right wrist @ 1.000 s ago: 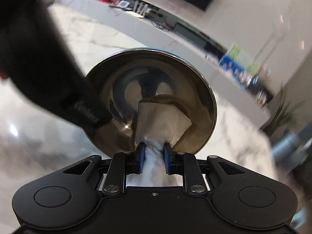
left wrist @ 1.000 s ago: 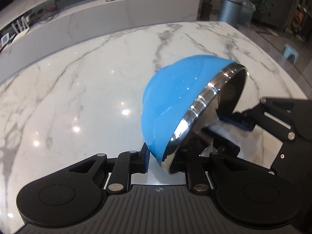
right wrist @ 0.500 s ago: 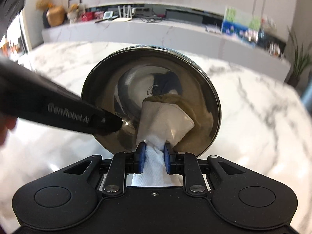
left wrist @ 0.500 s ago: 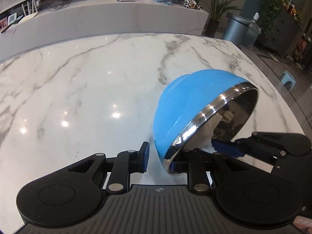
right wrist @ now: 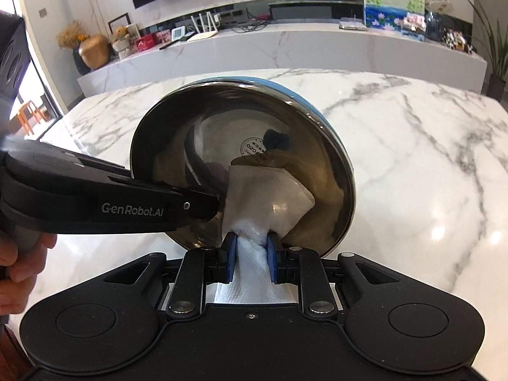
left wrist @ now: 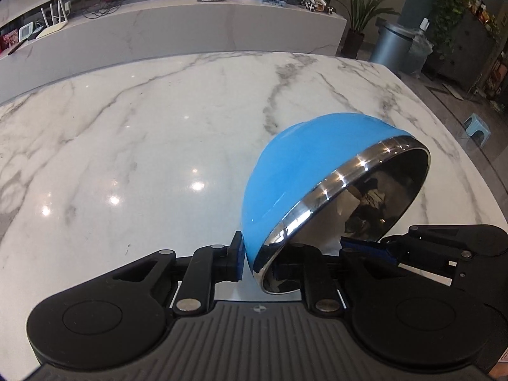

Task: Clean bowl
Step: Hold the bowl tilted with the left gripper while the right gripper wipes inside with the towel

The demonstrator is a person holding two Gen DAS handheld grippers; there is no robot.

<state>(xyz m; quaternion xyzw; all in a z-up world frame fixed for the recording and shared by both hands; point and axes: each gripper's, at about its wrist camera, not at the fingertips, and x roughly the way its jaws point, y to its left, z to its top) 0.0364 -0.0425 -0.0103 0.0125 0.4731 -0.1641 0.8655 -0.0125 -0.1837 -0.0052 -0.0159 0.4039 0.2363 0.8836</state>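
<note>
From the left wrist: the left gripper [left wrist: 254, 265] pinches the rim of the blue bowl [left wrist: 304, 171], tilted on edge above the marble table [left wrist: 143, 133]. From the right wrist: the right gripper [right wrist: 250, 254] clenches a white paper towel [right wrist: 263, 197], pressed inside the bowl's steel interior.

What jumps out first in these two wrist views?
The bowl, bright blue outside and mirror steel inside, is tipped on its side above the marble table, with its rim pinched by the left gripper. The right gripper clamps a wad of white paper towel pressed into the bowl's shiny interior.
</note>
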